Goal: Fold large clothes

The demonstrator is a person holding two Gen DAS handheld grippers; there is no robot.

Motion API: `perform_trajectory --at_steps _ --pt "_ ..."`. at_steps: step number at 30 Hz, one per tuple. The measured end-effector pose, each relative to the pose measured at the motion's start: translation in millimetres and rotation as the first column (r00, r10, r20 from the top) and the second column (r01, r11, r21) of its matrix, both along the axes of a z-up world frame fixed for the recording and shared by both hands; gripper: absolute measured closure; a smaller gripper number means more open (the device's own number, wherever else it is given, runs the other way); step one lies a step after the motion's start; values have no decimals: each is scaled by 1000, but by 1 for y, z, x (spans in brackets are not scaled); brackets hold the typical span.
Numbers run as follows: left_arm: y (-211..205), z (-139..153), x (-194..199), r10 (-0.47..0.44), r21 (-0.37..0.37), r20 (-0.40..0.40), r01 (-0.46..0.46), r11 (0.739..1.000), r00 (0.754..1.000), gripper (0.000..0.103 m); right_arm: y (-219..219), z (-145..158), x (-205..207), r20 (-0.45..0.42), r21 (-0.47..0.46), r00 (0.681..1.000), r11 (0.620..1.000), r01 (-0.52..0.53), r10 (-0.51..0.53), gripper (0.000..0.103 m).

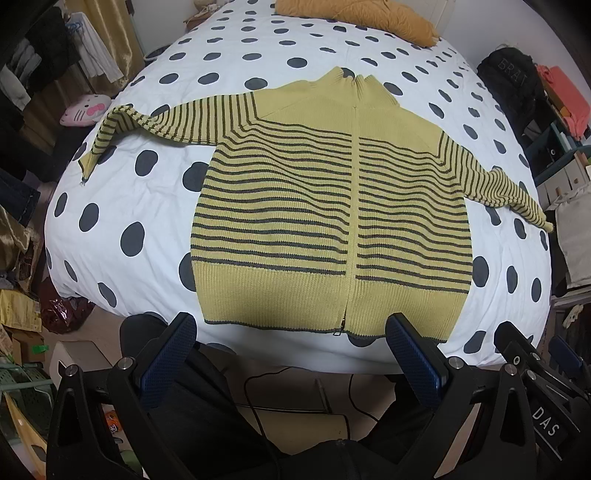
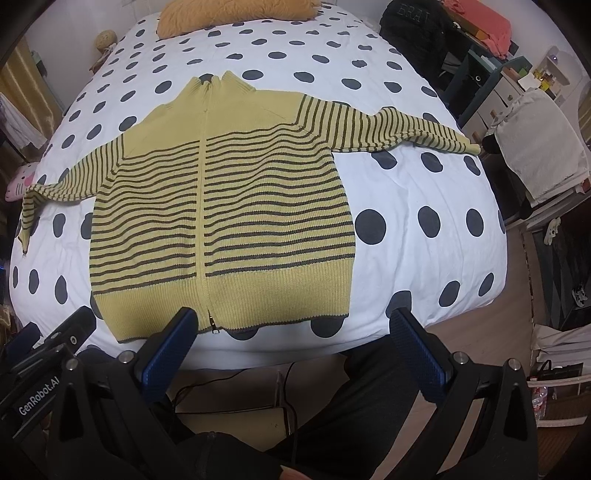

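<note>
A yellow zip-up sweater with dark stripes (image 1: pixel 332 206) lies flat and face up on the polka-dot bed (image 1: pixel 147 206), both sleeves spread out to the sides, collar at the far end. It also shows in the right wrist view (image 2: pixel 221 206). My left gripper (image 1: pixel 291 332) is open and empty, held just short of the sweater's hem. My right gripper (image 2: pixel 291 328) is open and empty, just short of the hem's right part. The right gripper also shows at the lower right of the left wrist view (image 1: pixel 524 354).
A mustard pillow (image 1: pixel 362 18) lies at the bed's head. A pink cat plush (image 1: pixel 85 109) sits at the bed's left edge. A black bag (image 1: pixel 509 77) and shelves stand on the right. A white laundry bag (image 2: pixel 539 147) stands by the right edge. Clutter covers the floor at left.
</note>
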State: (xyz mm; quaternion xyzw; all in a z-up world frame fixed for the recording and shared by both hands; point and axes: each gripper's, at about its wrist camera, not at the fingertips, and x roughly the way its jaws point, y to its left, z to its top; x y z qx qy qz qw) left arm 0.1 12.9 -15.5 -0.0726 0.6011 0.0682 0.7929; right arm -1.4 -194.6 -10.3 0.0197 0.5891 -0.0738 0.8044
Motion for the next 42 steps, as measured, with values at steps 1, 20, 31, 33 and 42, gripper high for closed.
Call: perform_trajectory --at_steps 1,20,31,33,42 --pt "1 0 0 0 -7 0 0 1000 1000 1 -1 0 0 0 0 1000 1000 0 0 0" --pt "4 -1 -1 5 -39 -10 -6 999 1000 1 0 0 0 -1 -5 1000 1000 0 0 0" --pt "17 -7 5 31 -39 -16 -32 999 999 1 6 -1 -1 -8 -7 1000 1000 -6 6 0" --pt "39 -12 14 71 -51 -8 -72 996 997 1 6 -4 1 -13 -4 1000 1000 -5 5 0" --pt "274 -78 94 509 -156 55 -496 854 859 2 34 -38 25 -97 -42 995 999 -29 24 0"
